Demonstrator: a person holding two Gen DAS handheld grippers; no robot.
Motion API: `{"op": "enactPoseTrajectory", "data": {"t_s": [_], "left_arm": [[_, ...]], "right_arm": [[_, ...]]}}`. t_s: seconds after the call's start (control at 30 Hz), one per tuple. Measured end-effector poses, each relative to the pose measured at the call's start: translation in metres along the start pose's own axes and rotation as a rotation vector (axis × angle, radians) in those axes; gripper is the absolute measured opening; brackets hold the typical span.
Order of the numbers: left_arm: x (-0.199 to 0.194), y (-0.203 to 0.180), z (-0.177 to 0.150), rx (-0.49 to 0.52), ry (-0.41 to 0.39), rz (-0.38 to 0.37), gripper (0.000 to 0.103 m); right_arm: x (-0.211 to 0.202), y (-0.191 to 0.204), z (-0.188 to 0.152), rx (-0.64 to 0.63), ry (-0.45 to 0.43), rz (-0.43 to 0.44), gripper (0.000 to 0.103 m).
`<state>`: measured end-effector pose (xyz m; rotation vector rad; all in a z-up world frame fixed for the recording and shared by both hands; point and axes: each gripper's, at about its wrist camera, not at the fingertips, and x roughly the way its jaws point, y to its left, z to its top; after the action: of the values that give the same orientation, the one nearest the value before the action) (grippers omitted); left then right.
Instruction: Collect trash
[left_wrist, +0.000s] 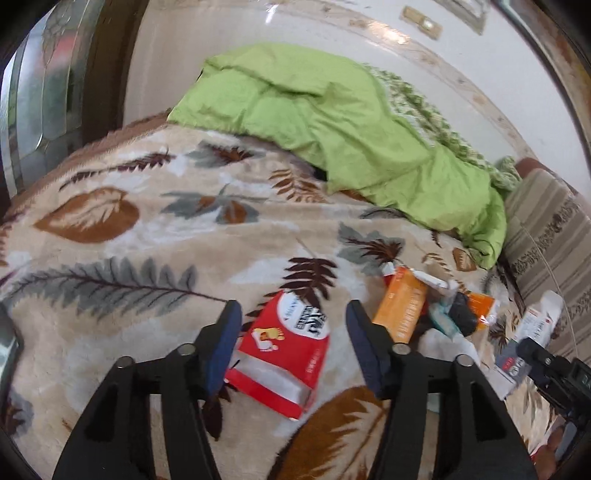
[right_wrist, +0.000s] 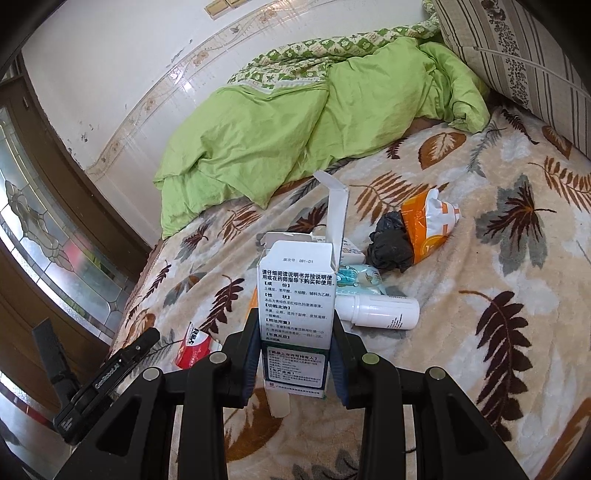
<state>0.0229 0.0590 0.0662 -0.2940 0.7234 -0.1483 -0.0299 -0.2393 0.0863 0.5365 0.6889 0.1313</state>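
My right gripper (right_wrist: 295, 354) has its jaws pinching a white medicine box (right_wrist: 295, 314), its long axis upright, top flap open. My left gripper (left_wrist: 291, 343) hangs with jaws spread over a red carton (left_wrist: 284, 350) lying flat on the bed (left_wrist: 110, 280), its long axis running between them: that's my nearer pick. Beyond the carton: an orange packet (left_wrist: 402, 306), crumpled black bag (right_wrist: 391, 245) and white bottle (right_wrist: 380, 312).
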Motion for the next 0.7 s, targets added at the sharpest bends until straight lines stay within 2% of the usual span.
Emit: {"op": "enactPoseTrajectory", "data": {"t_s": [0.1, 0.17, 0.2, 0.37, 0.4, 0.43, 0.47, 0.53, 0.6, 0.63, 0.67, 0.7], "left_arm": [[0.022, 0.004, 0.000, -0.009, 0.074, 0.006, 0.064], [0.035, -0.004, -0.004, 0.046, 0.118, 0.034, 0.073], [0.040, -0.009, -0.007, 0.075, 0.134, 0.048, 0.073], [0.051, -0.032, -0.020, 0.228, 0.141, 0.132, 0.072], [0.053, -0.032, -0.021, 0.237, 0.144, 0.143, 0.068], [0.056, -0.032, -0.023, 0.250, 0.149, 0.169, 0.057], [0.056, -0.032, -0.024, 0.263, 0.143, 0.193, 0.056], [0.056, -0.031, -0.024, 0.264, 0.137, 0.193, 0.052], [0.052, -0.032, -0.023, 0.265, 0.110, 0.190, 0.030], [0.048, -0.035, -0.023, 0.276, 0.092, 0.185, 0.011], [0.044, -0.037, -0.023, 0.276, 0.080, 0.176, 0.000], [0.042, -0.037, -0.022, 0.262, 0.076, 0.156, 0.000]], "right_arm": [[0.001, 0.001, 0.000, -0.006, 0.001, 0.002, 0.035], [0.002, 0.000, 0.001, -0.004, 0.003, 0.003, 0.035], [0.003, 0.000, 0.001, -0.003, 0.005, 0.004, 0.035], [0.008, 0.002, 0.000, -0.006, 0.020, 0.008, 0.036], [0.009, 0.003, -0.001, -0.010, 0.022, 0.007, 0.036], [0.009, 0.003, -0.001, -0.013, 0.024, 0.008, 0.036], [0.010, 0.005, -0.002, -0.016, 0.026, 0.009, 0.036], [0.010, 0.006, -0.003, -0.023, 0.029, 0.008, 0.036], [0.011, 0.008, -0.004, -0.028, 0.029, 0.008, 0.036], [0.010, 0.008, -0.004, -0.030, 0.029, 0.008, 0.036], [0.010, 0.009, -0.004, -0.030, 0.028, 0.008, 0.036], [0.010, 0.009, -0.005, -0.032, 0.026, 0.007, 0.036]]}}
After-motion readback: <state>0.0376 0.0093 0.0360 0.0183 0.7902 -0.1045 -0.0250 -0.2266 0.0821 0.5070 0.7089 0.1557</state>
